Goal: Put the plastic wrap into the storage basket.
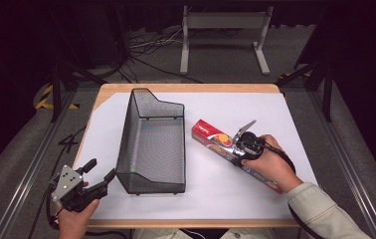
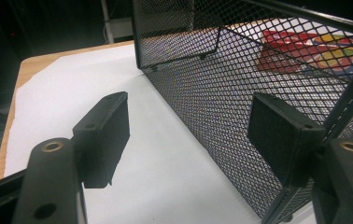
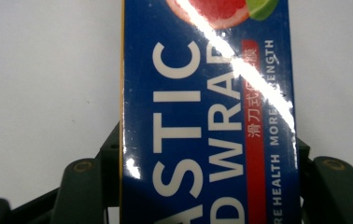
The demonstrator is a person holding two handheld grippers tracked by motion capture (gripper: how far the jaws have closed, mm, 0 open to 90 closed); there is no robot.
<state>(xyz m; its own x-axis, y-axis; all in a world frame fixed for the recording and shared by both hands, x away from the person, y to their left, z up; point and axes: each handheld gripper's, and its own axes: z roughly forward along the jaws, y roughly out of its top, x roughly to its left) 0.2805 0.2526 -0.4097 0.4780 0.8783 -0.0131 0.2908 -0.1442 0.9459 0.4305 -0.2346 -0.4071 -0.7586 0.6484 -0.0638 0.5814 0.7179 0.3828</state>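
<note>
A long blue and red plastic wrap box [image 1: 211,135] lies flat and slantwise on the white sheet, right of centre. My right gripper [image 1: 239,151] comes down on its middle, and in the right gripper view its jaws [image 3: 207,154] press on both long sides of the box [image 3: 202,107]. A black wire-mesh basket [image 1: 126,129] stands left of centre with nothing in it. My left gripper [image 1: 101,170] hovers by the basket's near left corner, open. In the left gripper view its jaws [image 2: 188,130] hold nothing, and the mesh wall [image 2: 221,84] runs along by the right pad.
A white sheet [image 1: 255,107] covers most of the wooden table [image 1: 186,87]. A grey metal stand [image 1: 223,22] and loose cables lie on the floor behind. Metal frame rails run along both sides of the table. Bare sheet lies between basket and box.
</note>
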